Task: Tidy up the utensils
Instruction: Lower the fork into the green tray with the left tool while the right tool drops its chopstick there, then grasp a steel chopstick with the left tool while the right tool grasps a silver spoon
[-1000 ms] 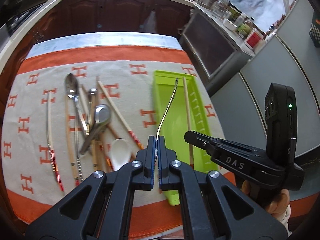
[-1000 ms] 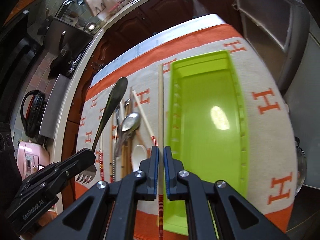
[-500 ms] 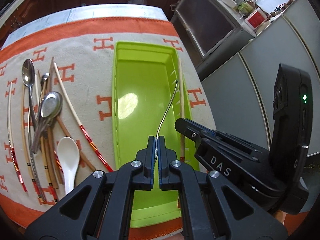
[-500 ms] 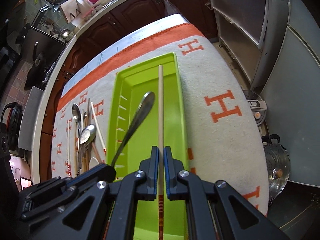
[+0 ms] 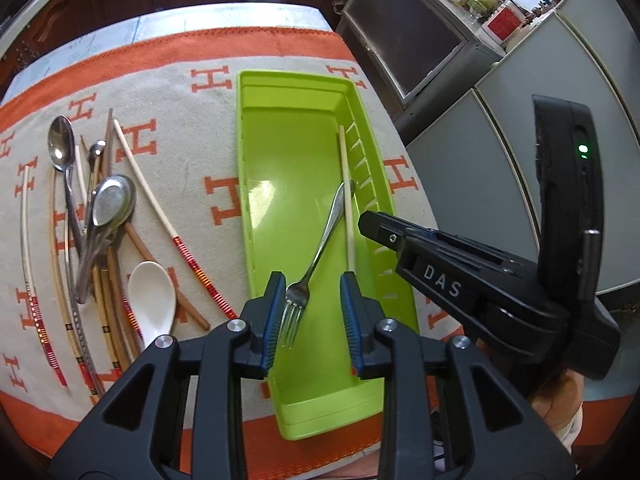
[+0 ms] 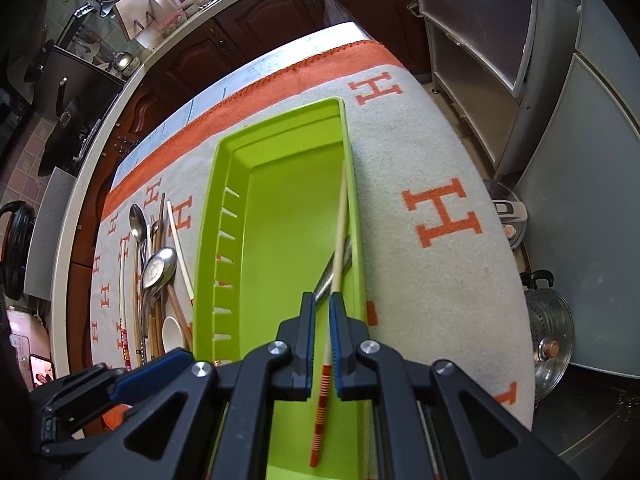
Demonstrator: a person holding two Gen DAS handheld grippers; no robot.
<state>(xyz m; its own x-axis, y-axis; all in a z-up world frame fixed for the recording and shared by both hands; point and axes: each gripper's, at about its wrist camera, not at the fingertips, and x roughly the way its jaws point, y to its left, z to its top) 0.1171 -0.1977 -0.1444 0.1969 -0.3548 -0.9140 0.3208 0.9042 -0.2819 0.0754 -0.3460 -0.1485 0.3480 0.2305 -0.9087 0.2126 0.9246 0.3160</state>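
Note:
A lime green tray lies lengthwise on the H-patterned cloth. In it rests a metal fork, tines toward me, between the spread fingers of my open left gripper, which does not touch it. A pale chopstick with a red striped end lies along the tray's right wall, crossing the fork's handle. In the right wrist view this chopstick runs loosely through the slightly parted fingers of my right gripper. The fork's handle shows under it. My right gripper hovers over the tray's right rim.
Left of the tray lies a pile of utensils: metal spoons, a white ceramic spoon and several chopsticks. The table ends just right of the tray, with grey cabinets beyond. A steel pot stands on the floor.
Both grippers have opened over the tray. The fork dropped from the left gripper and the chopstick from the right; both now lie in the tray.

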